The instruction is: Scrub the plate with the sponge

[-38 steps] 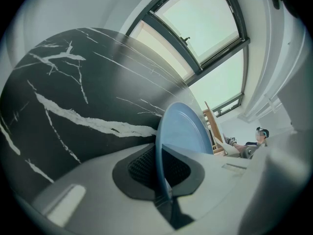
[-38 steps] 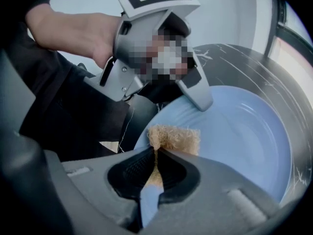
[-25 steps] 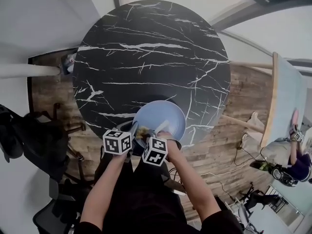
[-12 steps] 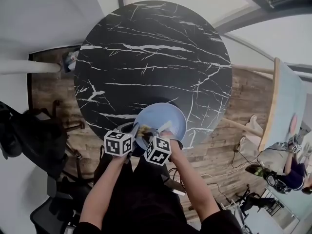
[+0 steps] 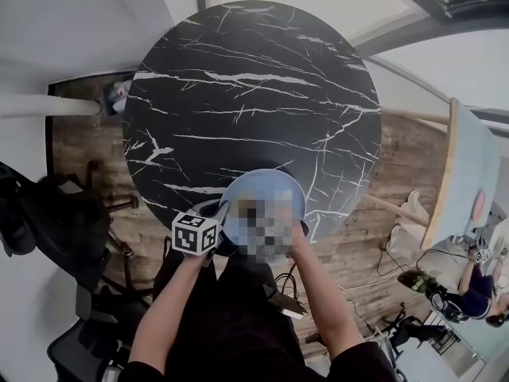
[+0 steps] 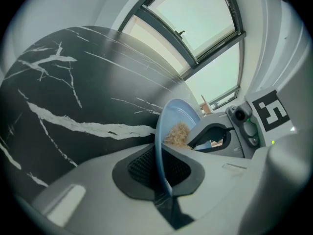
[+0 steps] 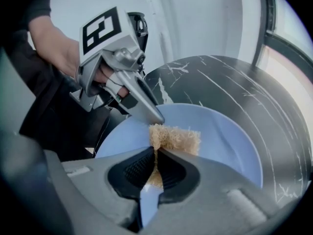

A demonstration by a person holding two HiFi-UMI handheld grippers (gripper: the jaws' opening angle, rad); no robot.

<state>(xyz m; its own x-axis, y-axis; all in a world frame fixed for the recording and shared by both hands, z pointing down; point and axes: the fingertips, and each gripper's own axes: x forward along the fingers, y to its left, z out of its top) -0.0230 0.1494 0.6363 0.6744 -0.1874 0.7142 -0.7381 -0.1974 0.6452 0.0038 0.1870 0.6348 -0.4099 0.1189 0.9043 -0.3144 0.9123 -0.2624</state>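
Note:
A light blue plate (image 5: 264,179) sits at the near edge of the round black marble table (image 5: 254,94), tilted up on its left side. My left gripper (image 6: 161,166) is shut on the plate's rim (image 6: 159,131), which runs edge-on between the pads. In the right gripper view the left gripper (image 7: 155,116) bites the plate (image 7: 230,141) from the left. My right gripper (image 7: 155,169) is shut on a tan fibrous sponge (image 7: 177,138) that presses on the plate's face. The sponge (image 6: 177,133) also shows in the left gripper view. In the head view a mosaic patch hides the right gripper.
A black chair (image 5: 48,221) stands on the wooden floor at the left. A pale desk (image 5: 469,173) and a person (image 5: 477,293) are far to the right. The table stretches away dark and bare beyond the plate. Windows (image 6: 205,23) rise behind it.
The left gripper keeps its hold on the plate in the same place. The right gripper's cube and the sponge, seen before on the plate, now lie under a mosaic patch.

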